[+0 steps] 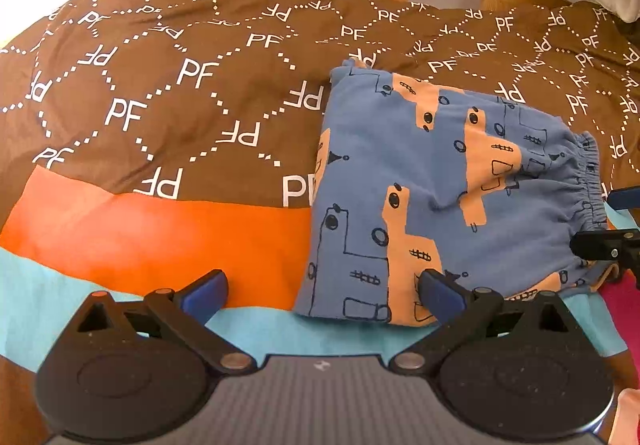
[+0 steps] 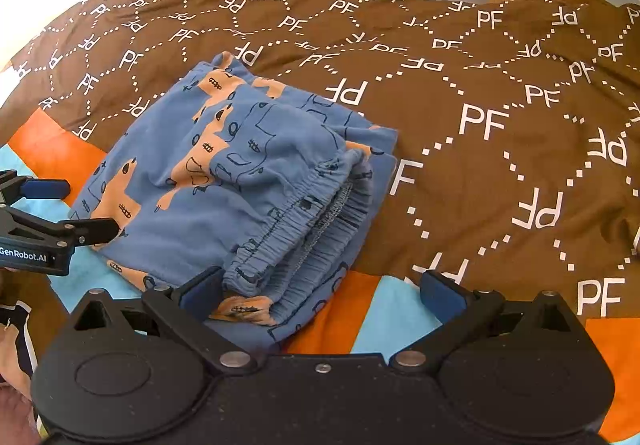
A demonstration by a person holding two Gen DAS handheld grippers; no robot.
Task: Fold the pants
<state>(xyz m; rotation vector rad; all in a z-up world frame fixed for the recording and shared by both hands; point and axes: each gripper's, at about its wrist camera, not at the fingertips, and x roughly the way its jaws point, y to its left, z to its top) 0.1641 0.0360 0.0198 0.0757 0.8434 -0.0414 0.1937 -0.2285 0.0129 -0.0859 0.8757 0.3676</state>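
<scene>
In the left wrist view, the pants [image 1: 448,197] are seen lying folded into a compact packet on the brown patterned bedcover [image 1: 180,85], near its orange and light-blue border. The left tool [image 1: 322,291] is held spread wide, nothing gripped; its right finger rests at or just over the near edge of the cloth, though contact cannot be confirmed. The fabric is judged soft, light and limp, likely to sag and unfold if lifted by one layer only, so all layers at a folded edge are best pinched together. The right tool [image 1: 616,221] is cut off at the frame's edge. In the right wrist view, the elastic waistband [image 2: 304,221] is shown bunched and gaping toward the camera, a thicker, grippier place to take hold. The right tool [image 2: 320,291] is likewise spread, its left finger just beside the waistband corner and holding nothing. The number of layers beneath, and the leg ends, are hidden under the top fold.
</scene>
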